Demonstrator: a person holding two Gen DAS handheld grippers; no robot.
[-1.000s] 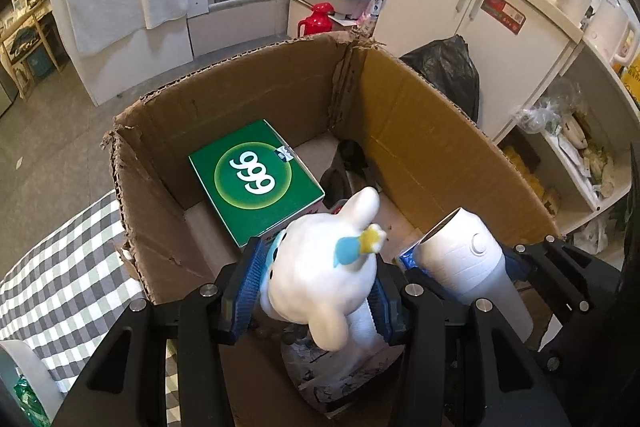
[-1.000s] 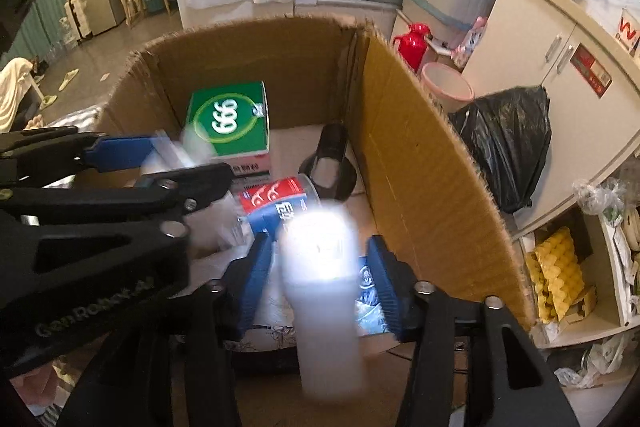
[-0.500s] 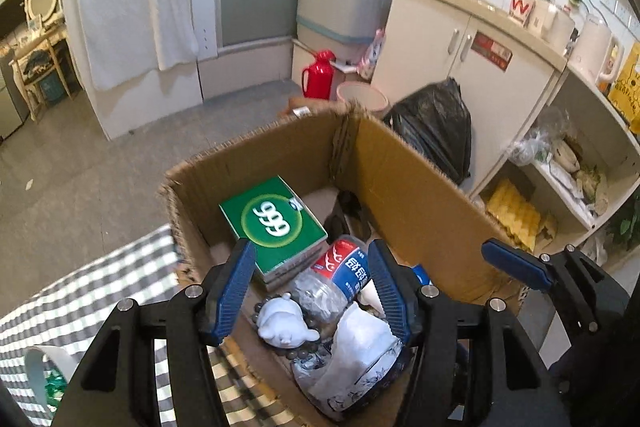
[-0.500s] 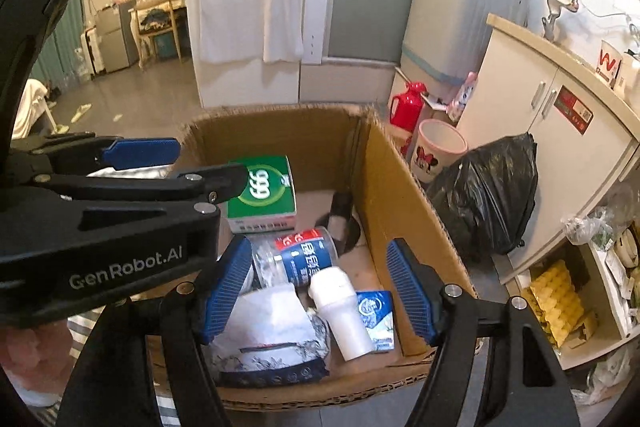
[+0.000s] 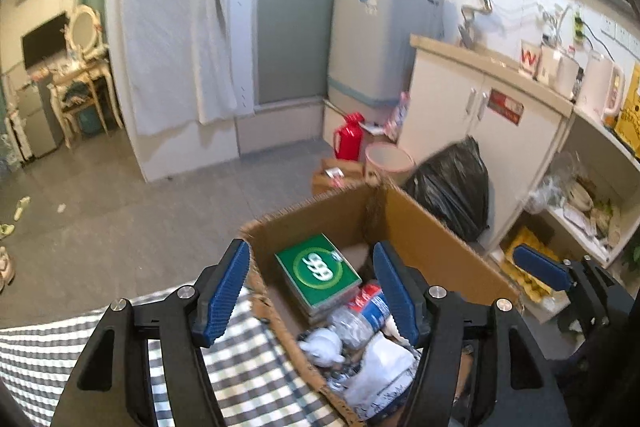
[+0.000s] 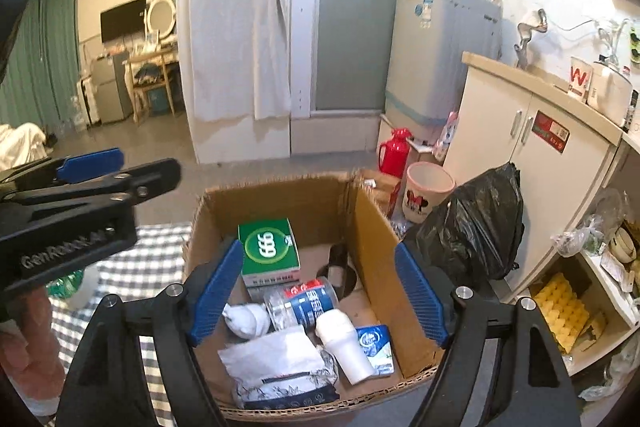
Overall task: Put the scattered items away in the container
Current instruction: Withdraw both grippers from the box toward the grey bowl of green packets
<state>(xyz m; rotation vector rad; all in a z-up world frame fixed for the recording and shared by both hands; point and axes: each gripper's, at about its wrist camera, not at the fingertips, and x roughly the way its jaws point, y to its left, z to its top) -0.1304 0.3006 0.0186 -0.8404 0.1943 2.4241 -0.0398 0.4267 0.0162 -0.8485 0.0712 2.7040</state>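
The cardboard box [image 6: 372, 227] [image 5: 432, 231] stands at the edge of the checked table. Inside lie a green 999 box [image 6: 269, 247] [image 5: 318, 269], a water bottle [image 6: 304, 303] [image 5: 360, 315], a white duck toy [image 6: 246, 319] [image 5: 322, 345], a white cup-like bottle [image 6: 346, 343], a small blue-white carton [image 6: 374, 343] and a white packet [image 6: 280, 367] [image 5: 380, 367]. My left gripper [image 5: 314, 293] is open and empty above the box's near left wall. My right gripper [image 6: 318, 291] is open and empty above the box. The left gripper also shows at the right wrist view's left [image 6: 80, 183].
The checked tablecloth [image 5: 240, 355] [image 6: 152, 267] lies left of the box. A black rubbish bag [image 6: 476, 223], a pink bin [image 6: 426, 191] and a red flask [image 6: 394, 151] stand on the floor beyond. White cabinets [image 6: 532, 155] and open shelves [image 6: 580, 299] are on the right.
The left gripper let go of the duck toy and the right let go of the white bottle; both lie in the box. Both grippers have opened and risen away from the box.
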